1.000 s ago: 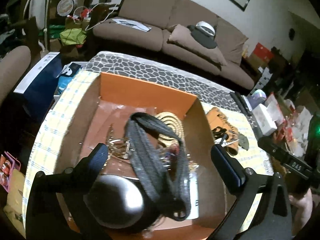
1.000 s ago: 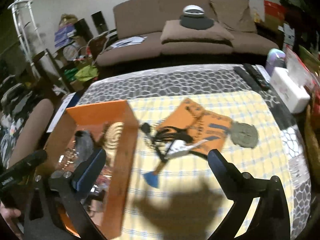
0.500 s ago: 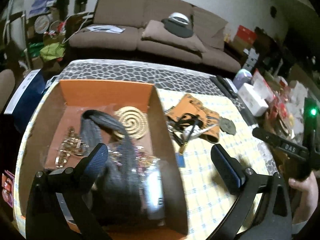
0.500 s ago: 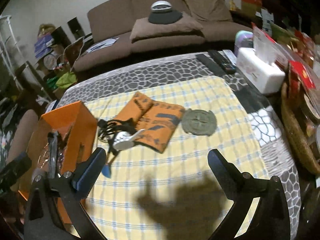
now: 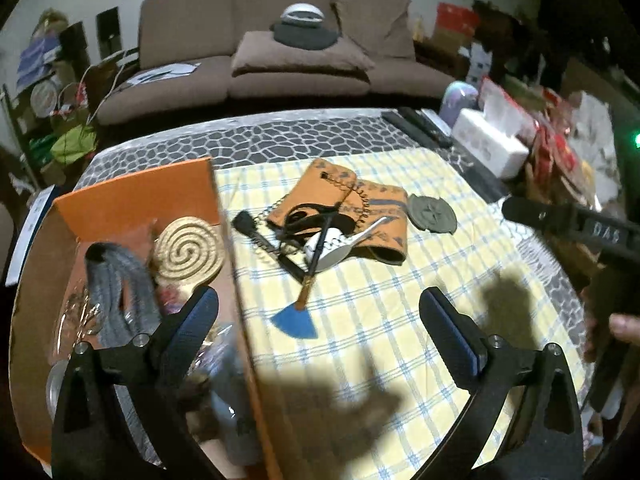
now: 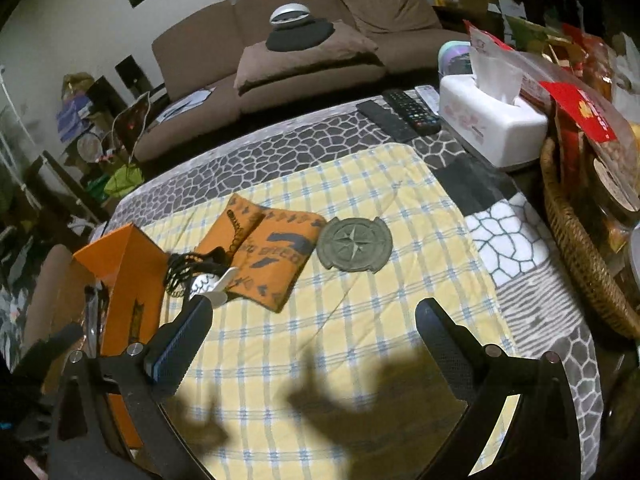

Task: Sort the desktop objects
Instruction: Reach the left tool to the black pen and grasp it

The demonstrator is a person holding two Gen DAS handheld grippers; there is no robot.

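Both my grippers have swung away from the orange box (image 5: 136, 200) since a second ago, out over the yellow checked cloth (image 5: 380, 300). Left gripper (image 5: 318, 316): jaws wide, just beginning to close, nothing between them. Right gripper (image 6: 314, 334): wide, empty. Box at left holds a spiral coaster (image 5: 188, 250) and grey strap (image 5: 120, 292). Orange pouch (image 6: 268, 256), cord tangle (image 5: 300, 232), blue-tipped brush (image 5: 298, 316) and round compass disc (image 6: 354, 250) lie mid-cloth.

Both cameras sit low over the table's near edge, tilted down toward the far sofa (image 5: 280, 40) — the left one over the orange box (image 5: 136, 204), the right one further right. Both catch the pouch (image 6: 264, 256) and disc (image 6: 354, 249).
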